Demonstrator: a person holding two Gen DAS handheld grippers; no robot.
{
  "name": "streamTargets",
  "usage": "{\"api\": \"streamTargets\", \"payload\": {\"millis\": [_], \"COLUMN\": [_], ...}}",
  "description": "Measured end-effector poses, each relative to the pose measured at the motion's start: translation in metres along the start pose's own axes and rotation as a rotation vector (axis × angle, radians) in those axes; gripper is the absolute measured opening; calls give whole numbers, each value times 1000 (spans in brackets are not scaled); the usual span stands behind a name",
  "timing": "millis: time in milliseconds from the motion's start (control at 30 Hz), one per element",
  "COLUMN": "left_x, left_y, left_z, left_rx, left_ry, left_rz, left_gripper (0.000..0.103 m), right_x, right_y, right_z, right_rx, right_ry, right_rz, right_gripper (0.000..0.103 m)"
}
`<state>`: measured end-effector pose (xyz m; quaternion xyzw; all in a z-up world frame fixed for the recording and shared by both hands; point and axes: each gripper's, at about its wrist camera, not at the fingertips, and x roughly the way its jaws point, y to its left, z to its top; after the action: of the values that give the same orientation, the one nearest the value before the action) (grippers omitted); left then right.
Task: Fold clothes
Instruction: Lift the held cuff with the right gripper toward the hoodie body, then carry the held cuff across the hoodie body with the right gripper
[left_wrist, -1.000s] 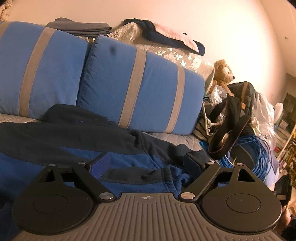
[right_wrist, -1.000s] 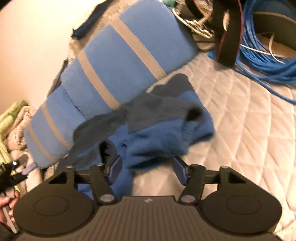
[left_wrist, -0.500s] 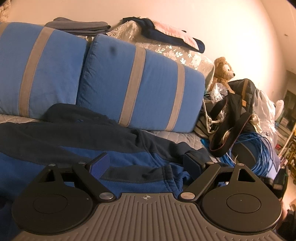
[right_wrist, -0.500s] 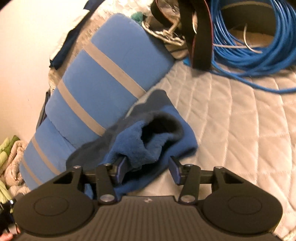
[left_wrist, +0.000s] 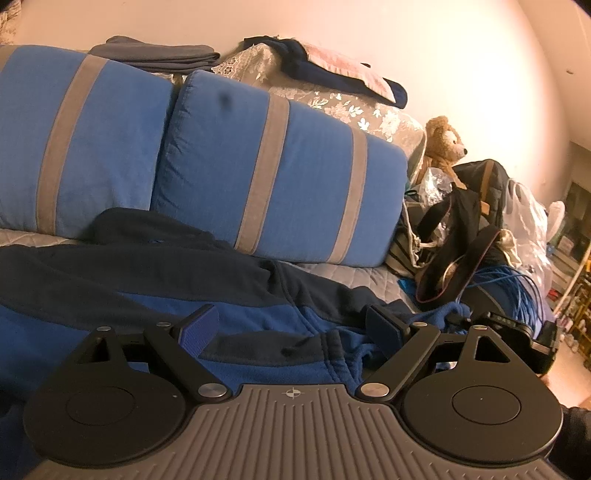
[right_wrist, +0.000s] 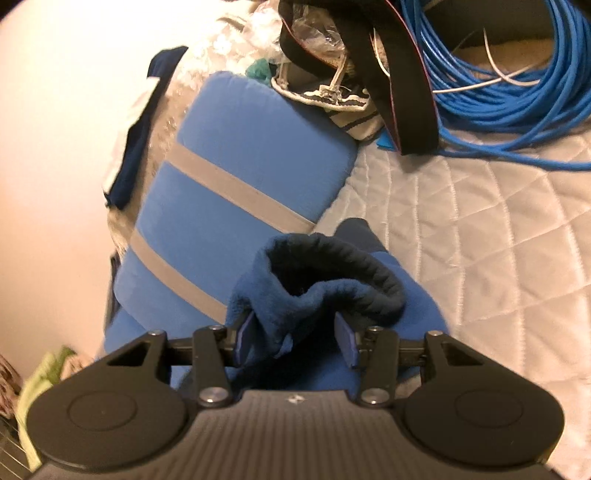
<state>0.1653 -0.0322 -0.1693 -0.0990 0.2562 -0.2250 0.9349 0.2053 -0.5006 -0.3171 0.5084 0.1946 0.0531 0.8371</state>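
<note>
A blue and navy fleece jacket (left_wrist: 184, 295) lies spread on the quilted cover (right_wrist: 480, 240) in front of the striped cushions. My left gripper (left_wrist: 291, 321) hovers just above its body, jaws wide open with nothing pinched. In the right wrist view the sleeve's dark-rimmed cuff (right_wrist: 332, 266) stands up bunched, and my right gripper (right_wrist: 294, 328) is shut on the fleece just behind that rim. The gripper is rolled, so the scene looks tilted. The rest of the sleeve is hidden under the gripper body.
Two blue cushions with grey stripes (left_wrist: 277, 177) stand against the wall, with folded clothes (left_wrist: 162, 59) on top. To the right lie a coil of blue cable (right_wrist: 517, 74), a black bag with straps (right_wrist: 388, 74), a teddy bear (left_wrist: 443, 140) and plastic bags.
The right gripper narrowed onto the sleeve, rolled, and moved so the cuff now stands large between its pads. The left gripper and the jacket body stayed put.
</note>
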Motion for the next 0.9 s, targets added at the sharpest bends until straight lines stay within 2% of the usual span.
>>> {"api": "streamTargets", "payload": {"millis": [67, 133, 200, 300, 367, 433, 567, 667, 733, 767, 833, 900], "left_x": [1, 1, 2, 2, 0, -3, -25, -54, -73, -82, -96, -104], "left_y": [1, 0, -1, -3, -6, -9, -20, -25, -23, -22, -15, -10], "left_z": [0, 0, 0, 0, 2, 7, 30, 51, 63, 68, 76, 82], "left_rx": [-2, -1, 6, 22, 22, 14, -3, 3, -4, -13, -27, -28], "left_ry": [0, 2, 1, -7, -11, -5, 18, 2, -16, -25, -44, -44], "left_rz": [0, 2, 5, 9, 10, 16, 11, -4, 1, 6, 9, 20], "left_gripper": [88, 88, 88, 88, 88, 88, 88, 88, 88, 88, 88, 88], "right_x": [7, 12, 17, 20, 21, 20, 1, -47, -73, -81, -93, -100], "right_y": [-1, -2, -1, 7, 18, 36, 106, 141, 130, 113, 70, 28], "right_z": [-1, -1, 0, 11, 25, 52, 137, 193, 219, 225, 232, 223], "right_rx": [20, 36, 50, 23, -18, -82, -341, -511, -550, -538, -492, -428], "right_ry": [-11, -18, -21, -19, -17, -33, -116, -232, -249, -239, -208, -174], "right_rz": [26, 48, 60, 35, -12, -67, -170, -231, -351, -425, -578, -653], "right_gripper": [48, 39, 22, 13, 10, 9, 9, 8, 8, 8, 8, 7]}}
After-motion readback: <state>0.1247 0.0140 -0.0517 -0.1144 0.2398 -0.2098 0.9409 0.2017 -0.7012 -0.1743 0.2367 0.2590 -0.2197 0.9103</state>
